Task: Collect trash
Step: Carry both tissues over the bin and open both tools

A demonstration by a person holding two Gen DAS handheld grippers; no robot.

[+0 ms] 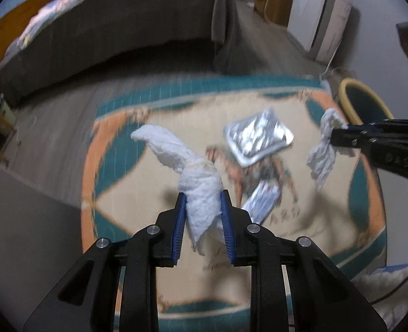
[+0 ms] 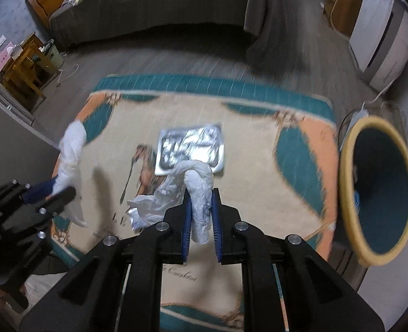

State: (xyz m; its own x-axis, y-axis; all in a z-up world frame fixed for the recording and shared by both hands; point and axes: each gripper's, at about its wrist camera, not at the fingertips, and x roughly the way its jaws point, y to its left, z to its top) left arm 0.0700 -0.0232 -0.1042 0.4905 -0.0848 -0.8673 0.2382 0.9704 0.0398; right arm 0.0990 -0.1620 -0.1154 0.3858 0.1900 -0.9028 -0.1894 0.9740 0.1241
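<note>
Left wrist view, left gripper (image 1: 203, 197) clamped a white tissue wad (image 1: 201, 191), right gripper (image 2: 200, 195) pinched a crumpled tissue (image 2: 199, 185), foil tray (image 2: 191, 146) lay on rug (image 2: 259, 144), bin (image 2: 378, 191) beside.

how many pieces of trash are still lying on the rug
2, though more may be hidden. A foil tray lies mid-rug; a smaller foil wrapper lies just nearer the grippers, beside it.

Open rug (image 2: 259, 152) between foil tray (image 2: 191, 146) and bin (image 2: 378, 191); bed (image 2: 154, 8) beyond.
</note>
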